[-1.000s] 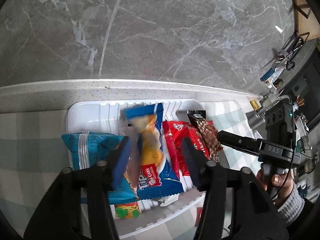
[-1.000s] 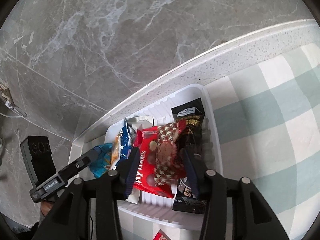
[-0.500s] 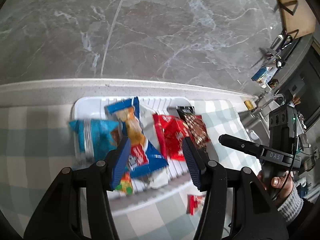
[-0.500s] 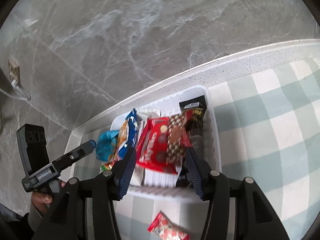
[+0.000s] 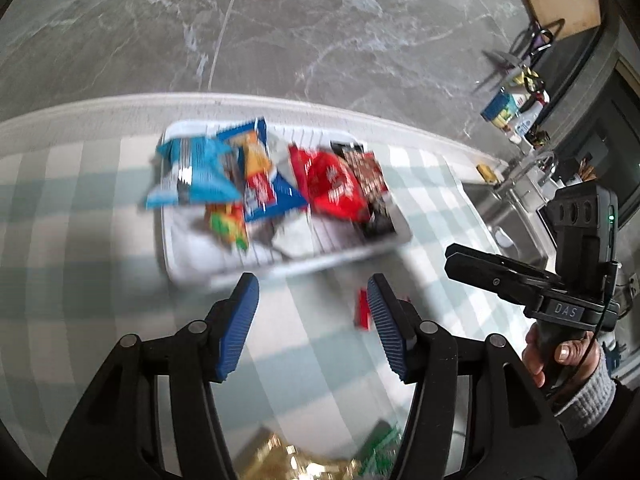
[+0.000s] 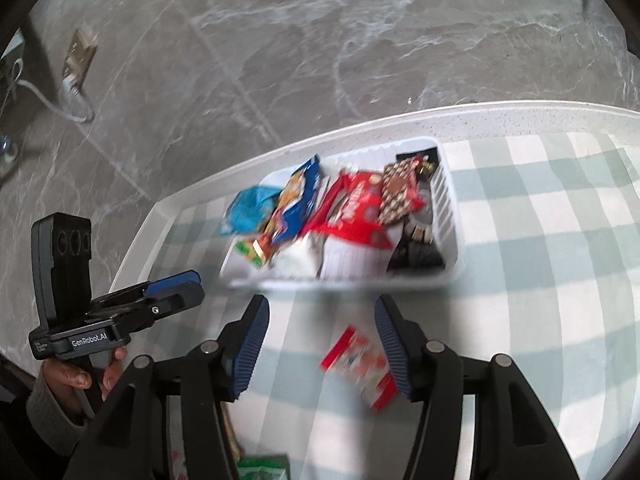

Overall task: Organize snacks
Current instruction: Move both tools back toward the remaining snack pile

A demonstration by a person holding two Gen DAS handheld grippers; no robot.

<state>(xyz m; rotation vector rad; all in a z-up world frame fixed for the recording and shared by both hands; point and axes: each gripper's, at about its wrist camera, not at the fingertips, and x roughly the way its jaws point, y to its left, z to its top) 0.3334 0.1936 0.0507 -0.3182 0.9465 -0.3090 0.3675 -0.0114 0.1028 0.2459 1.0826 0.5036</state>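
Observation:
A white tray (image 5: 192,256) holds several snack packs: a light blue bag (image 5: 192,172), a blue and orange pack (image 5: 260,176), a red pack (image 5: 332,188) and a dark checkered pack (image 5: 370,174). The tray also shows in the right wrist view (image 6: 448,196). My left gripper (image 5: 312,292) is open and empty, just in front of the tray. My right gripper (image 6: 322,316) is open and empty, above a small red and white packet (image 6: 360,364) lying on the checked cloth. That packet also shows in the left wrist view (image 5: 362,308).
A green and white checked cloth (image 6: 540,280) covers the counter. A grey marble wall (image 5: 280,28) rises behind the tray. A sink (image 5: 508,220) lies to the right. A gold wrapper (image 5: 280,460) and a green pack (image 6: 264,466) lie near the front edge.
Both grippers have pulled back and away from the tray, open and empty. The packs they were among now lie in the tray. The small red packet has come into view.

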